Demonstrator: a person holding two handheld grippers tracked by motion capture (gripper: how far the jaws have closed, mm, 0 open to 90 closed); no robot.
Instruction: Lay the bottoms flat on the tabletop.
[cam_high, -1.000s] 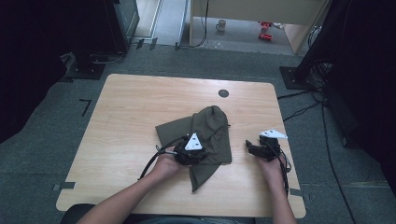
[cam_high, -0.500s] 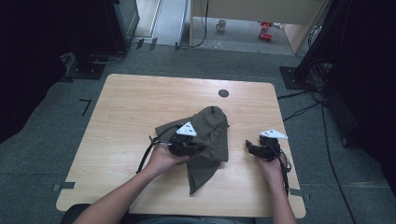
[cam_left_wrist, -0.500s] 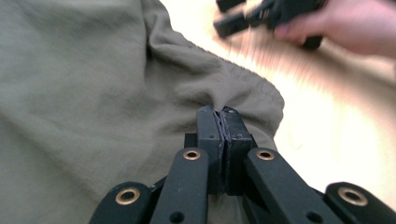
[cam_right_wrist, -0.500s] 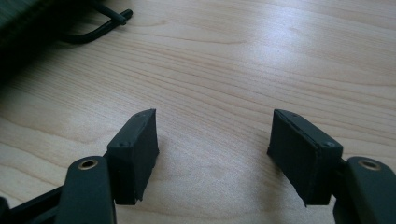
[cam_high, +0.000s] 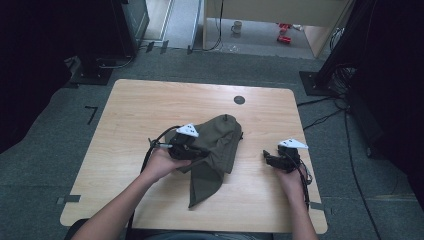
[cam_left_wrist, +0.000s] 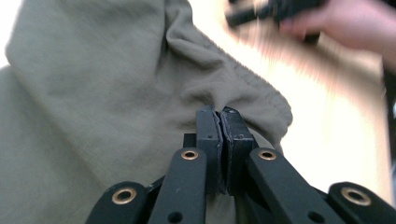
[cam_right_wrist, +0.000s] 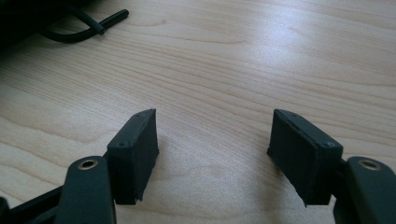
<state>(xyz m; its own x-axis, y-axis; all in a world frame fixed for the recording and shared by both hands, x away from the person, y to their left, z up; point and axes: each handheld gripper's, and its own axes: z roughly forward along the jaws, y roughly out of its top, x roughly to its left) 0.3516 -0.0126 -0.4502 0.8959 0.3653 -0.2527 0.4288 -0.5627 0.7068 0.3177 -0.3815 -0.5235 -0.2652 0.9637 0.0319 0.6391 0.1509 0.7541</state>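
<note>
- Left gripper (cam_high: 196, 150) has slid toward 9 o'clock across the last second, from the cloth's centre to its left part, dragging a pinched fold along; the olive garment (cam_high: 215, 145) bunches up behind it.
- Right gripper (cam_high: 270, 159) hasn't shifted: same spot near the table's right edge, hand resting on the wooden table (cam_high: 150, 105).
- Left tongs: clenched on fabric. In the left gripper view the two jaws meet with a ridge of the garment (cam_left_wrist: 116, 93) squeezed between the pads (cam_left_wrist: 208, 135), hemmed edge running off at about 2 o'clock.
- Right tongs: released. In the right gripper view the pads (cam_right_wrist: 135, 154) stand wide apart over bare wood, nothing between them.
- Garment location: middle of the table, slightly toward the near edge. Rounded bulk points to 12 o'clock, near the small dark disc (cam_high: 239, 99) but apart from it; a narrow tail trails to about 7 o'clock toward the person.
- Long axis: roughly 1-to-7 o'clock.
- Key relation: from the right gripper the cloth's free edge lies at 9 o'clock, close, with a strip of bare table between. The jaws already seem to face that way.
- Judgement: the right hand is the free one and nearer that edge, so a short move toward 9 o'clock is the likely next reach.
- Risk: more left-hand pull draws that edge away from the right.
</note>
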